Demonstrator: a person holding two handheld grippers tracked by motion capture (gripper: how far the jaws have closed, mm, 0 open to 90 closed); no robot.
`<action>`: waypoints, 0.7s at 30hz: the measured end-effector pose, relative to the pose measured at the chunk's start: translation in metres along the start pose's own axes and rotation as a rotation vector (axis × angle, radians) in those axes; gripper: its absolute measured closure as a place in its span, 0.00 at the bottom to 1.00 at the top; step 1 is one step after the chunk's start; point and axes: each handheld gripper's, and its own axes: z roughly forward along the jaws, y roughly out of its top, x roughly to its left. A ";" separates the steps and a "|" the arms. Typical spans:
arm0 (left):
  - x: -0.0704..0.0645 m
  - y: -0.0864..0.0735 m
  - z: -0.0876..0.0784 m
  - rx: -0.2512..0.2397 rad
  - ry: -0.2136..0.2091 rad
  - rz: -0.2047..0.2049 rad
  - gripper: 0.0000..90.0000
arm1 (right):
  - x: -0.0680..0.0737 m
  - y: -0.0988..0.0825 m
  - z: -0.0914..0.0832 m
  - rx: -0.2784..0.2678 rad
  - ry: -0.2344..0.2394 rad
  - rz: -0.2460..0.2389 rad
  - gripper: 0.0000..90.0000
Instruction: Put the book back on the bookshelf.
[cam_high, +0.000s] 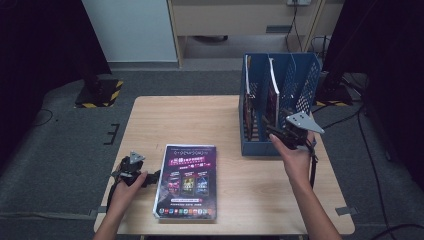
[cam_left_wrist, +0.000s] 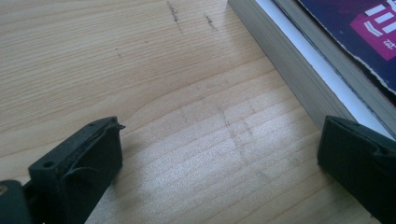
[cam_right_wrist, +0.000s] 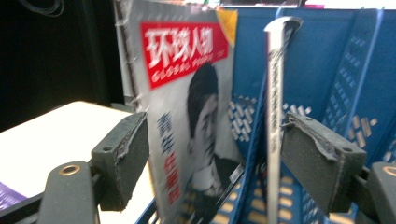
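Right tongs (cam_right_wrist: 212, 158) spread at the blue file rack (cam_high: 305, 82), two magazines (cam_right_wrist: 187, 116) already upright in the slots ahead, none gripped; left tongs (cam_left_wrist: 219, 163) spread, empty, on the desk (cam_left_wrist: 140, 70), the remaining magazine stack (cam_high: 187, 181) lying flat just beside them

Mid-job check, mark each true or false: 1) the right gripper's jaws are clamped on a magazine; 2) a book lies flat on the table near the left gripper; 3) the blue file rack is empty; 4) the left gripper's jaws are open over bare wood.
1) False: the right gripper stands open at the blue file rack; its pads press on nothing.
2) True: the book lies flat, cover up, beside the left gripper.
3) False: a magazine stands upright in the rack.
4) True: open jaws, with the table between them.
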 end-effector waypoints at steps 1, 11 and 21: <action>0.000 0.000 0.000 0.000 0.000 0.000 0.00 | 0.002 -0.004 -0.002 0.007 0.005 -0.002 0.26; 0.000 0.000 0.000 0.001 -0.004 -0.002 0.00 | 0.038 -0.033 -0.006 0.073 0.116 -0.026 0.21; 0.002 0.001 -0.002 -0.010 -0.026 -0.009 0.03 | 0.074 -0.048 -0.001 0.133 0.224 -0.057 0.20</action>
